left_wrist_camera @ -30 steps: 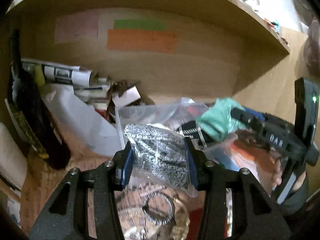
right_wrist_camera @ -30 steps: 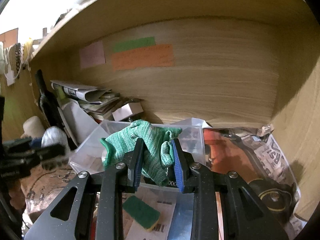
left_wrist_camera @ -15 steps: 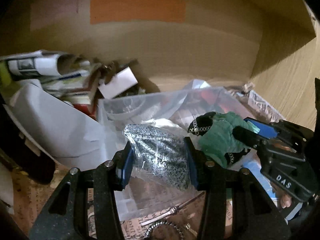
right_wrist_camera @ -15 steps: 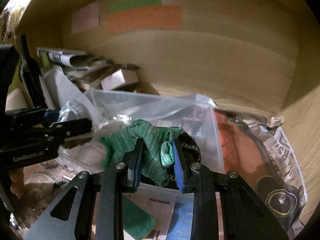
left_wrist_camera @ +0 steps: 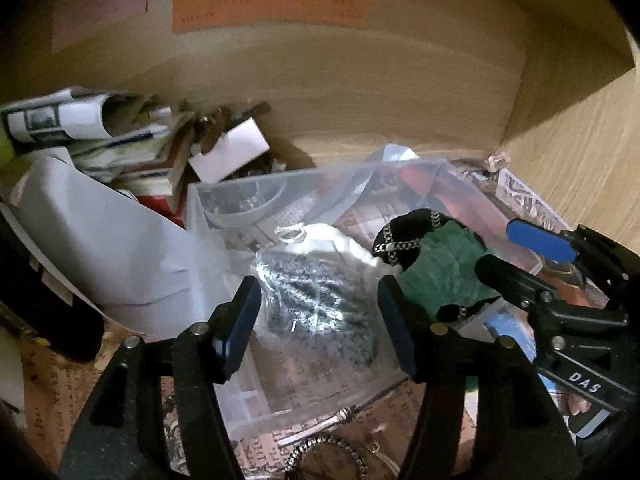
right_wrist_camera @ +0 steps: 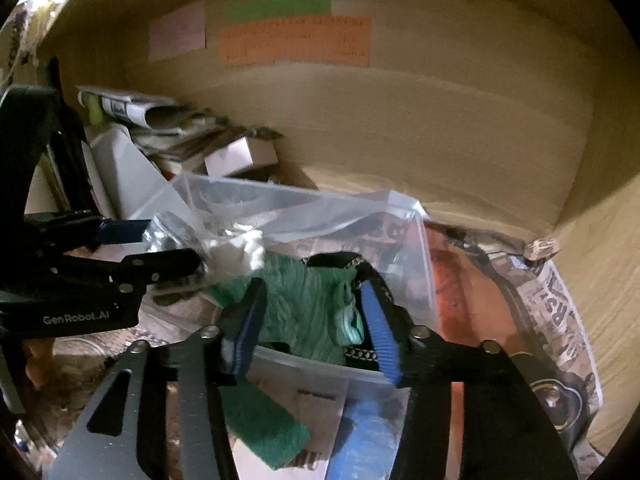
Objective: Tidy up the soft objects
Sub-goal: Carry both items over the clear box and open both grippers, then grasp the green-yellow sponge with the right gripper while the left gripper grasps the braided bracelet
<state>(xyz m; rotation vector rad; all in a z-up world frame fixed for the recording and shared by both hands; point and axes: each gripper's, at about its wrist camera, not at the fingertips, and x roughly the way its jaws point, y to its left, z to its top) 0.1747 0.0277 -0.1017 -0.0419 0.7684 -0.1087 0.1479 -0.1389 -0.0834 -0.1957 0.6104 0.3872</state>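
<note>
A clear plastic box (left_wrist_camera: 208, 216) stands on newspaper inside a wooden cupboard. My left gripper (left_wrist_camera: 318, 312) is open around a grey speckled soft item in a clear bag (left_wrist_camera: 316, 304), which rests in the box. My right gripper (right_wrist_camera: 314, 318) is open around a green knitted cloth (right_wrist_camera: 304, 304) lying in the same box (right_wrist_camera: 420, 264) over a black band with a chain (right_wrist_camera: 340, 260). A white soft item (left_wrist_camera: 344, 248) lies between them. The right gripper also shows in the left wrist view (left_wrist_camera: 516, 252), and the left gripper in the right wrist view (right_wrist_camera: 156, 244).
Rolled newspapers (left_wrist_camera: 60, 120), a small white carton (left_wrist_camera: 232, 152) and a white sheet (left_wrist_camera: 100, 240) crowd the back left. A green sponge (right_wrist_camera: 264, 424) and blue item (right_wrist_camera: 368, 432) lie in front of the box. A metal ring (left_wrist_camera: 324, 456) lies near me.
Both grippers have moved forward and down over the box and opened wider. The bagged grey item and the green cloth now lie in the box.
</note>
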